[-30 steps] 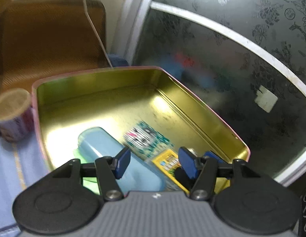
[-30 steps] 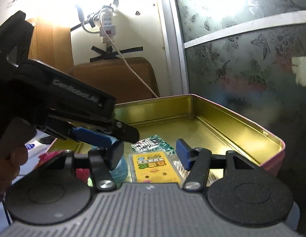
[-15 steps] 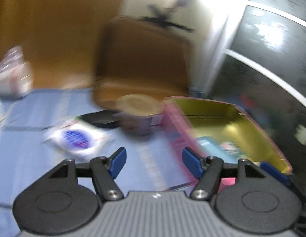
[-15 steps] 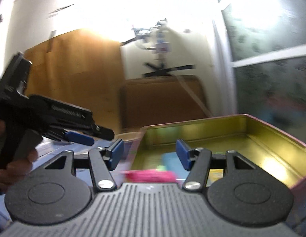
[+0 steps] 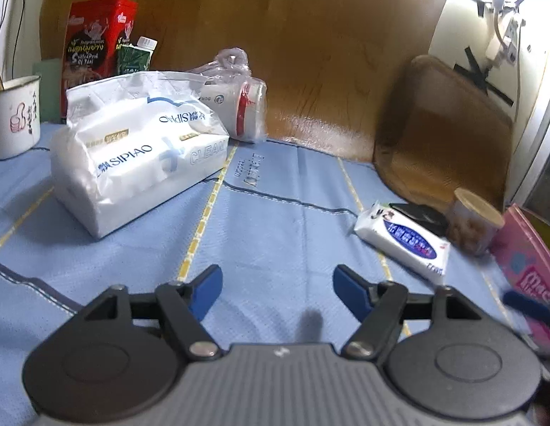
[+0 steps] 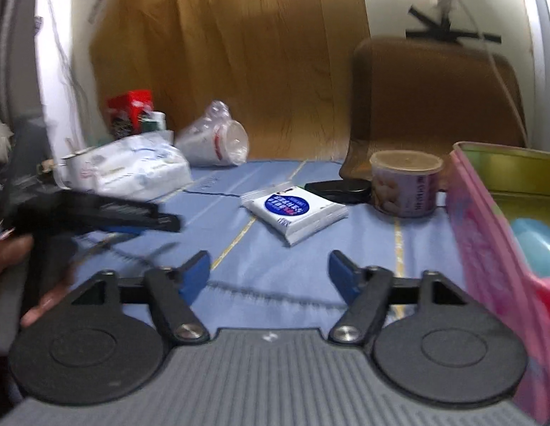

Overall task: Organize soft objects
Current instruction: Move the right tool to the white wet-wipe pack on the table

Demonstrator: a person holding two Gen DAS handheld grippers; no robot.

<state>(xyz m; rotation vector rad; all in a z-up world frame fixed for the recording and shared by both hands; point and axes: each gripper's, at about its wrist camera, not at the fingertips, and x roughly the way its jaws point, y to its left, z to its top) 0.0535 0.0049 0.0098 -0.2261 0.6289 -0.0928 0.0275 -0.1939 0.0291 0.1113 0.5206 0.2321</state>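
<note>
Here, small tissue pack (image 6: 294, 211): lies flat on the blue cloth (image 5: 275, 234), just beside a lidded tub (image 6: 404, 183) and near the pink tin (image 6: 484, 234).
Handling: judged light, soft and crushable, in slick film that may slip; a pinch across the short sides, near the middle, looks safest.
Large tissue pack (image 5: 136, 149): farther left on the cloth, bulky and yielding; probably too wide for one pinch except at a corner or a fold of wrapper.
Pink tin: open, with a light-blue item (image 6: 535, 245) already inside.
Left gripper (image 5: 276, 294): jaws spread, just widened, nothing between them.
Right gripper (image 6: 268, 277): jaws spread wide, just widened, empty, facing the small pack.
Behind: bagged cup (image 5: 239, 106), red tin (image 5: 97, 46), mug (image 5: 14, 113).
</note>
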